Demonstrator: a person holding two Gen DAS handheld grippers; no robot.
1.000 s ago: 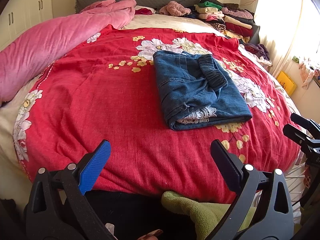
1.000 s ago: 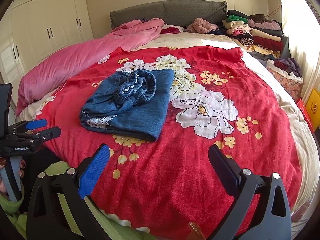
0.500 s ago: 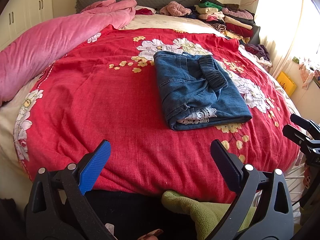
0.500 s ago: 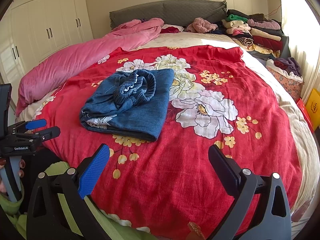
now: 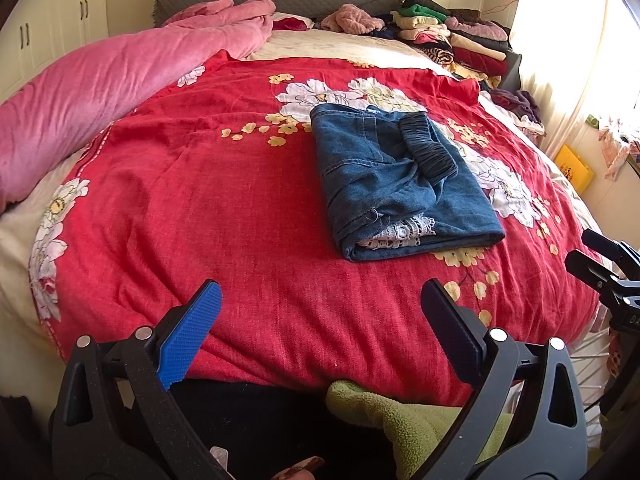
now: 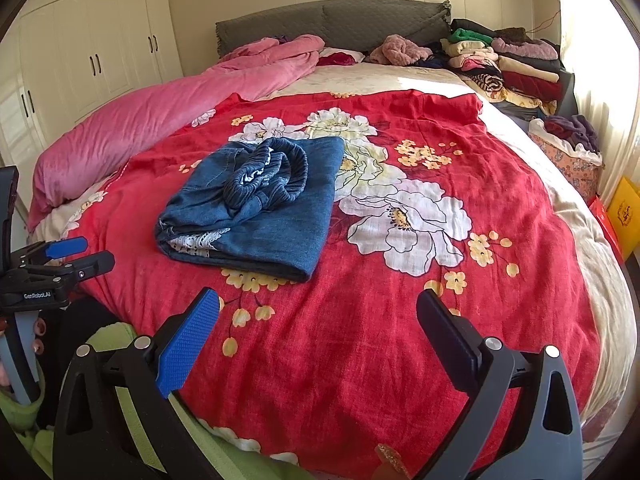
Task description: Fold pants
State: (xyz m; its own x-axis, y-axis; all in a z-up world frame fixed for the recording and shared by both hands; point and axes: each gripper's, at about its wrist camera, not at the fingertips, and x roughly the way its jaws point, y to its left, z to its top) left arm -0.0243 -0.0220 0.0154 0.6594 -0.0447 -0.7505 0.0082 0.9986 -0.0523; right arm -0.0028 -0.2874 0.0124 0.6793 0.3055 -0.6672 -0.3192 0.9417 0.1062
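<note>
big red bedspread [image 6: 380, 320] with white and yellow flowers covers most of the bed, and a pink blanket [image 6: 160, 120] is bunched along its left side up to the grey headboard [image 6: 332, 20]. stack of folded clothes [image 6: 504, 60] in the far right corner (a green one near the top), with a fuzzy pink thing [image 6: 400, 50] just beside it. white wardrobe doors [image 6: 96, 48] on the left wall, a yellow bag [image 6: 624, 216] on the floor at right, and a basket [image 6: 568, 152] of purple clothes near it.
</note>
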